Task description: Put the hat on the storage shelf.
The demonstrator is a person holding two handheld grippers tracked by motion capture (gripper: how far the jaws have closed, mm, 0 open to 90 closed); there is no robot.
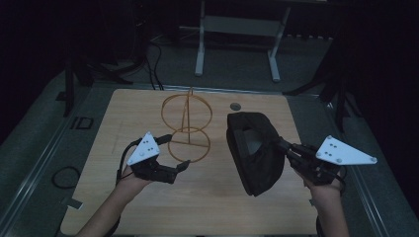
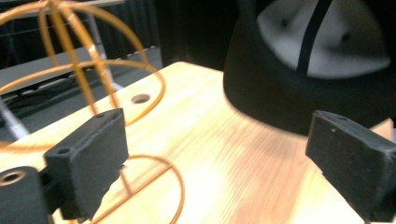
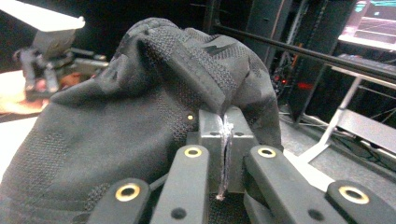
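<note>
Scene: a wooden table [image 1: 207, 197] in a dim room, with a wire stand [image 1: 188, 126] at its far middle and a black cap [image 1: 254, 153] to the right of it.
Wire stand: orange, 2 hoops on a thin upright, the upper hoop upright, the lower one flat on the table; nothing hangs on it.
Cap: lifted off the table and tilted, its opening and pale lining turned left toward the stand; near the stand but apart from it.
Right gripper [image 1: 282, 145]: clenched on the cap; in the right gripper view [image 3: 224, 154] its jaws are pressed together on a fold of the knit fabric at the edge.
Left gripper [image 1: 184, 167]: released, jaws wide apart with nothing between them, just beside the lower hoop on its near side.
Step in hand: probably carrying the cap across to mount it on the stand.
Next move: likely calls for lifting the cap over the upper hoop, opening downward, while the free gripper steadies the stand or spreads the brim.
</note>
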